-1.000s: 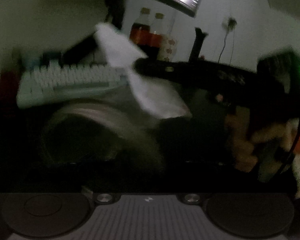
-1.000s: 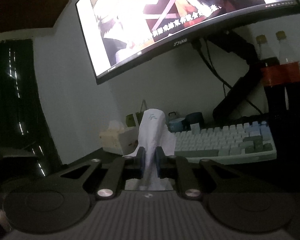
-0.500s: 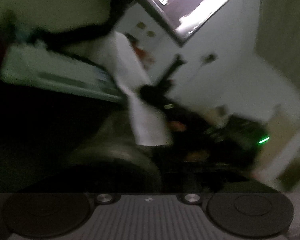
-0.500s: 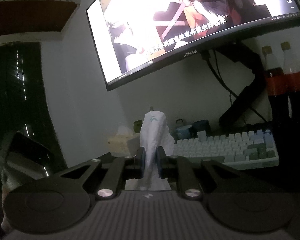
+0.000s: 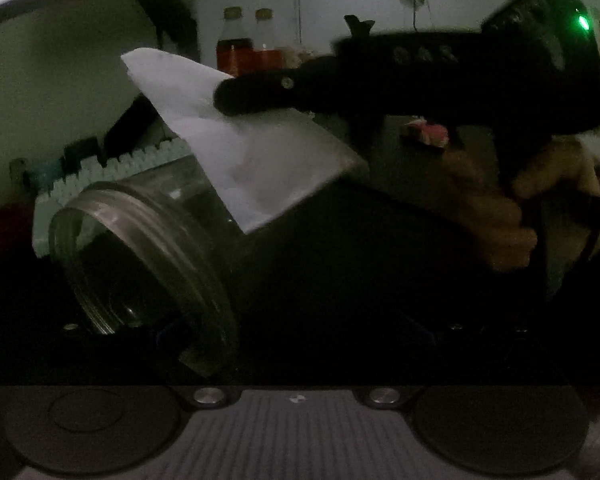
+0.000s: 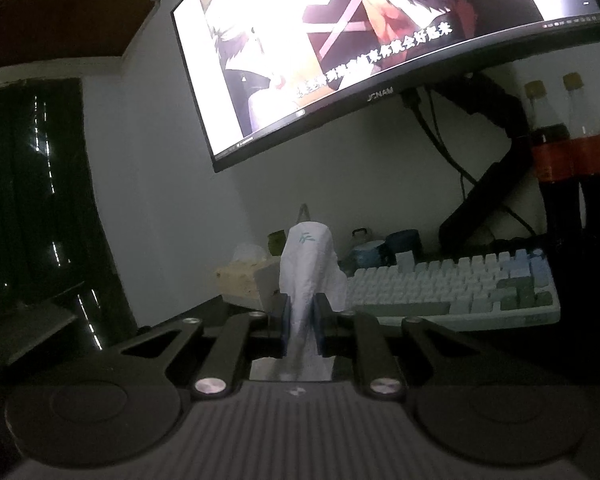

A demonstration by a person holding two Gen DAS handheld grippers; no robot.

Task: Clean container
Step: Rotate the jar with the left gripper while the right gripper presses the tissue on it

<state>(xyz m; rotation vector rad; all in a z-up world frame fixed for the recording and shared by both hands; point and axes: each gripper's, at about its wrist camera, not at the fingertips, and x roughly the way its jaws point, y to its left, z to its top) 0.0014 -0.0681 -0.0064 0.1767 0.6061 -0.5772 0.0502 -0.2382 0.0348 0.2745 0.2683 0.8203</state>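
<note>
- Two grippers are at work over a dark desk: the right gripper [image 6: 302, 322] has its blue pads pinched tight on a white tissue [image 6: 310, 268], while the left gripper's own fingers do not show in its view; they read as spread to their widest, with the last of the opening just finishing.
- From the left wrist view, a clear glass jar [image 5: 140, 256] lies tilted on its side, its threaded mouth turned toward the camera, low and left in the frame; whether anything grips it I cannot tell in the gloom.
- Seen from that side, the right gripper [image 5: 236, 96] hangs above and to the right of the jar, a hand [image 5: 500, 208] on its handle, and the tissue [image 5: 240, 148] droops so that its lower corner is close to the jar's upper wall, near the rim.
- My reading: the wiping step is being set up, not yet begun, since the tissue is outside the mouth.
- Next, the tissue likely needs steering into the opening while the jar is steadied, as a round jar on its side may roll.
- Behind stand a keyboard [image 6: 452, 292], a monitor [image 6: 380, 40] and two cola bottles [image 6: 572, 152].
</note>
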